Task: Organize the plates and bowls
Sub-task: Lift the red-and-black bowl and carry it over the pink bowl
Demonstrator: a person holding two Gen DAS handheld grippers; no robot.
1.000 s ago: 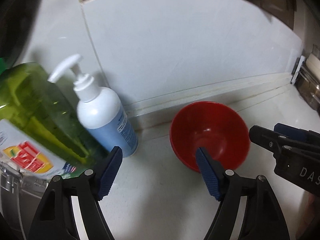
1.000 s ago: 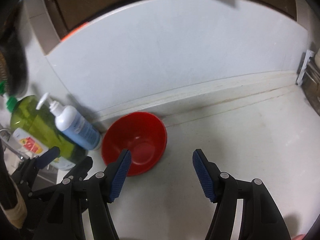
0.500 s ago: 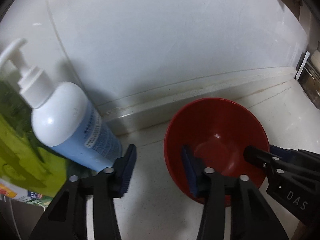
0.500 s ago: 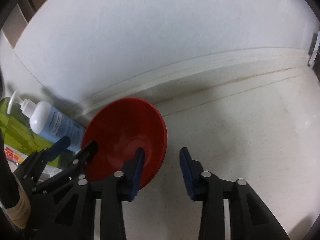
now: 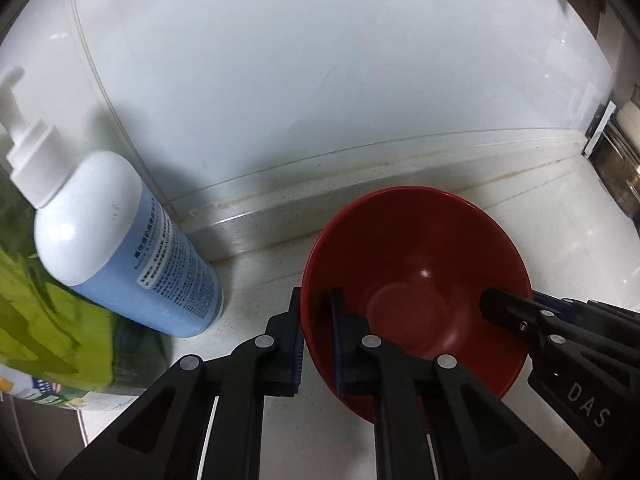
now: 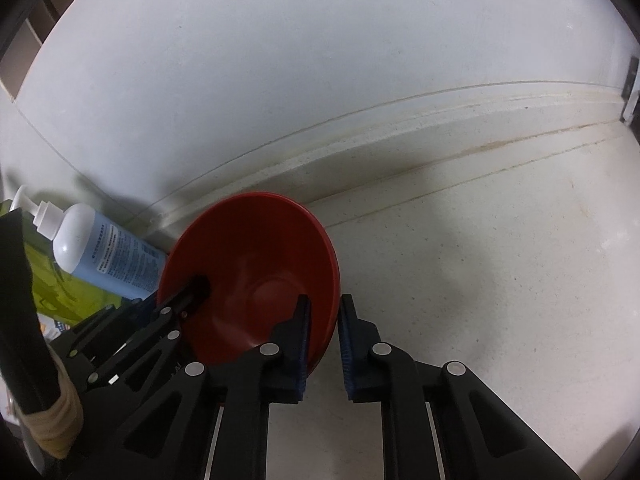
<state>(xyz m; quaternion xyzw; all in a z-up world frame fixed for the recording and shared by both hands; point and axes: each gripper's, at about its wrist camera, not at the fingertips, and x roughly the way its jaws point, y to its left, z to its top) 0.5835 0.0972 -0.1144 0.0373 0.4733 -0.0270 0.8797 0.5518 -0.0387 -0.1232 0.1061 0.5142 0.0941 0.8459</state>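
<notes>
The red bowl (image 5: pixel 416 280) on the bench (image 6: pixel 500 260), just beside the bottle (image 5: pixel 120 248), is pinched at opposite rims by the left claw (image 5: pixel 318 344) and right claw (image 6: pixel 322 344); lifting and placing are judged left.

Glossy red bowl (image 5: pixel 416 280) (empty, upright) on the white counter near the wall

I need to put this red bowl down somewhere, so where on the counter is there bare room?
The widest free patch is the white speckled counter on the far side of the round red plastic bowl from the bottles, bordered by the backsplash ledge. It is crowded on the other side, where the white-and-blue pump bottle and green detergent bottle stand.
</notes>
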